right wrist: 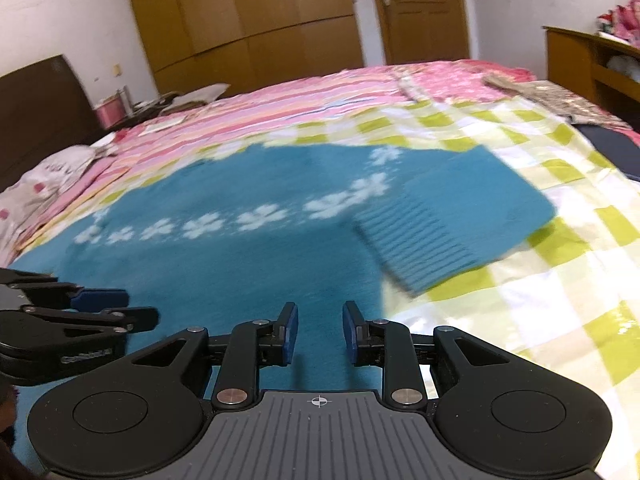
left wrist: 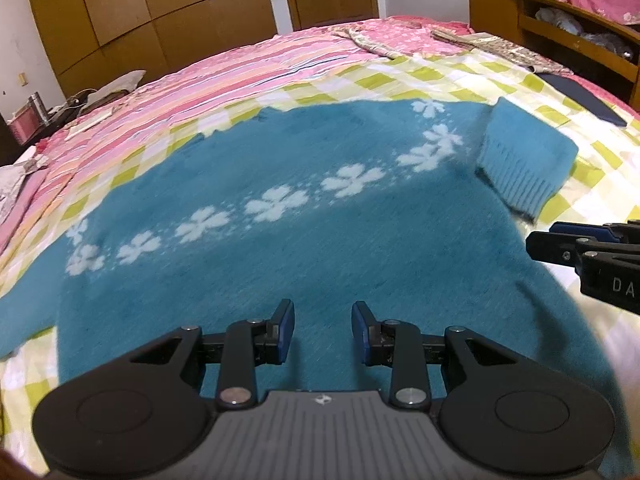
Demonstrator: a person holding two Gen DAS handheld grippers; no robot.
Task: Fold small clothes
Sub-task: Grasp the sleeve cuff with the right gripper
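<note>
Sweater [left wrist: 304, 248] hem cut off below.

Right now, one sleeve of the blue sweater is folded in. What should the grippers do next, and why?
Probably fold in the other sleeve. It lies spread out past the sweater body, while the ribbed-cuff sleeve already lies folded over it. The left gripper and right gripper both hover open and empty above the knit, so the left one could go over and pinch that sleeve's end.
</note>
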